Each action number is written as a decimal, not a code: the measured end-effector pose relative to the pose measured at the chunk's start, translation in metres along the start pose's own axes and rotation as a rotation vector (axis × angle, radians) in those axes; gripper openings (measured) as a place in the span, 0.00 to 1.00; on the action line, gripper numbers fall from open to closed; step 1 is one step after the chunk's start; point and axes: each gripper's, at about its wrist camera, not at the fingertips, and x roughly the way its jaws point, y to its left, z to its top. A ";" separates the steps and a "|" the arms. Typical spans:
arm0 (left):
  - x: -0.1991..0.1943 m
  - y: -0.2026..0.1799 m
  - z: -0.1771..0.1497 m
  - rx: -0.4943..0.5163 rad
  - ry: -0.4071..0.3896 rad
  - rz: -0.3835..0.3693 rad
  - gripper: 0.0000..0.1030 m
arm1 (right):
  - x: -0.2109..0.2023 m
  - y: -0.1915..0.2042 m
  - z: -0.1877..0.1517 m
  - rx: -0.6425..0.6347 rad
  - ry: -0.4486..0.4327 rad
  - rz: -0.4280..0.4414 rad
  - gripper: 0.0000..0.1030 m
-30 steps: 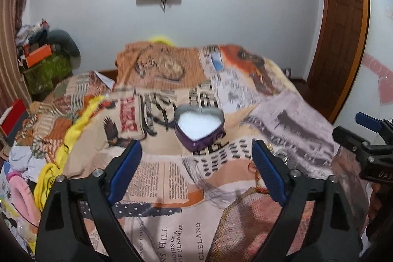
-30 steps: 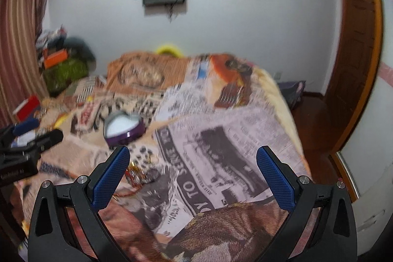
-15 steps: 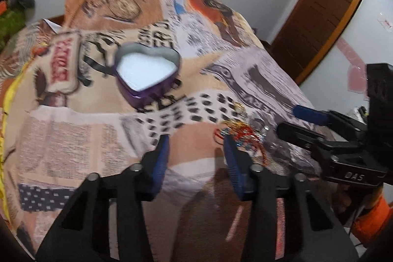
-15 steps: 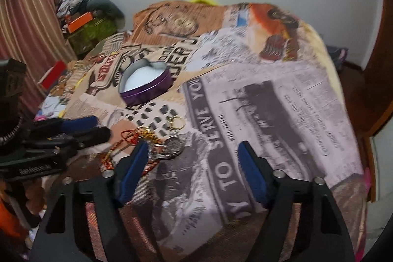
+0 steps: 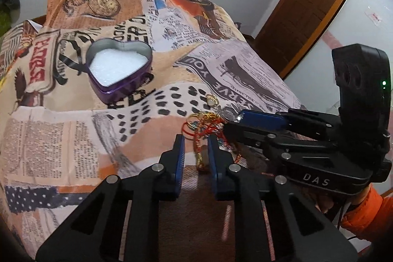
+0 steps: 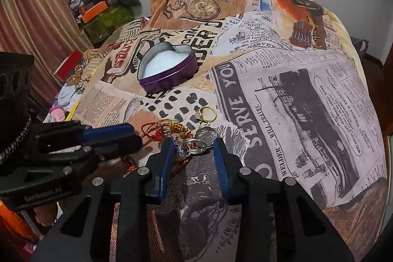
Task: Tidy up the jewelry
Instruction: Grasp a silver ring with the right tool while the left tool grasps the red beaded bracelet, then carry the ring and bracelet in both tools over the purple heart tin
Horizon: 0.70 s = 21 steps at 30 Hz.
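A pile of jewelry (image 5: 206, 124) lies on the printed bedspread: red cord, gold pieces and rings. It also shows in the right wrist view (image 6: 181, 134). A gold ring (image 6: 207, 113) lies just beyond it. A purple heart-shaped tin (image 5: 119, 71) with white lining sits open farther back; it also shows in the right wrist view (image 6: 168, 71). My left gripper (image 5: 195, 141) has its jaws partly closed around a red cord bracelet with a gold end (image 5: 199, 154), still a gap. My right gripper (image 6: 192, 146) is partly open over the silver rings (image 6: 194, 147).
The bed's right edge drops toward a wooden door (image 5: 309, 9). Clutter, an orange box (image 6: 94, 10) and a striped curtain (image 6: 29, 16) stand at the left of the bed.
Both grippers moved down and in to the jewelry pile from opposite sides, and their jaws narrowed from wide open to a small gap.
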 end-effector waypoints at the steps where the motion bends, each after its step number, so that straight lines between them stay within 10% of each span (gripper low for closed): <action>1: 0.003 -0.001 0.000 -0.004 0.004 -0.004 0.16 | 0.001 0.000 0.000 -0.001 0.001 -0.002 0.24; 21: -0.037 -0.027 0.011 0.072 -0.134 0.031 0.02 | -0.030 0.000 0.003 0.023 -0.085 -0.022 0.18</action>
